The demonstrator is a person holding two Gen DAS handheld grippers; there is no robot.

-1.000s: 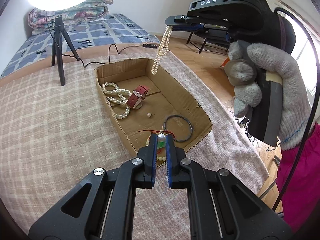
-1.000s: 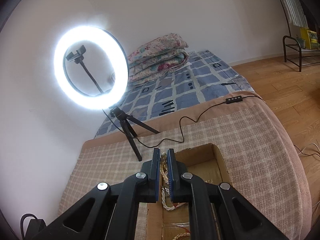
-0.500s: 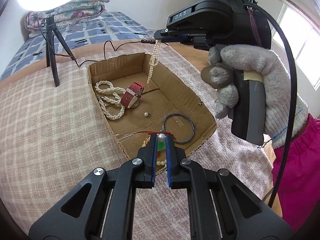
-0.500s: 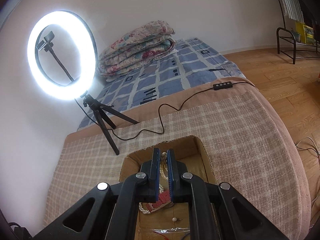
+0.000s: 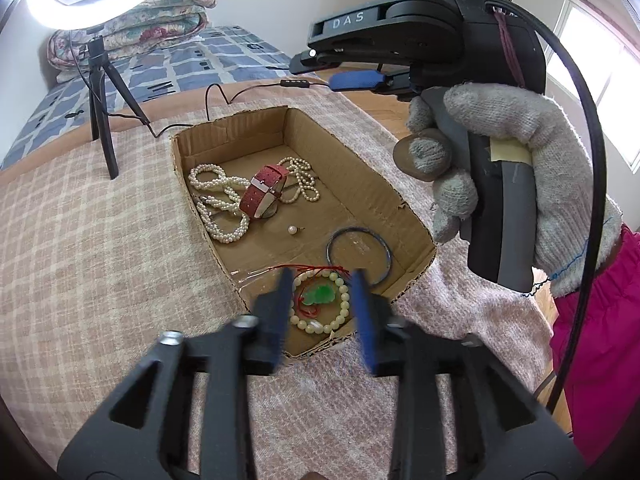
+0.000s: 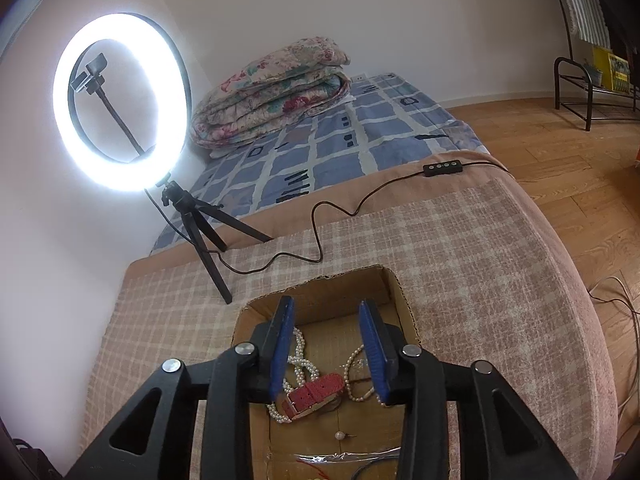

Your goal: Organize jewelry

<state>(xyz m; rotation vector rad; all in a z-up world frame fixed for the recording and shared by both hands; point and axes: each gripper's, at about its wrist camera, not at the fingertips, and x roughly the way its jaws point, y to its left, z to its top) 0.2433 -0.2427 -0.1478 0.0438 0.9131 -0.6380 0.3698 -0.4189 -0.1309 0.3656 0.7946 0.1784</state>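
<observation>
An open cardboard box (image 5: 372, 168) lies on the plaid blanket. In it are a pearl rope (image 5: 218, 200), a red watch (image 5: 262, 194), a thin pearl strand (image 5: 304, 182), a loose pearl (image 5: 293, 230), a dark bangle (image 5: 358, 254) and a pale bead bracelet (image 5: 320, 304) with a green pendant (image 5: 319, 295). My left gripper (image 5: 322, 300) is open and empty above the bracelet at the box's near end. My right gripper (image 6: 328, 348) is open and empty above the far end, over the watch (image 6: 314, 394) and thin strand (image 6: 354, 368).
A lit ring light on a black tripod (image 6: 196, 236) stands on the blanket left of the box (image 6: 404, 296), its cable (image 6: 320, 232) running behind. A folded quilt (image 6: 272, 92) lies on the bed beyond. Wooden floor (image 6: 580, 184) lies to the right.
Both grippers have opened. The thin pearl strand dropped from the right gripper into the box beside the watch. The bead bracelet left the left gripper and lies in the box.
</observation>
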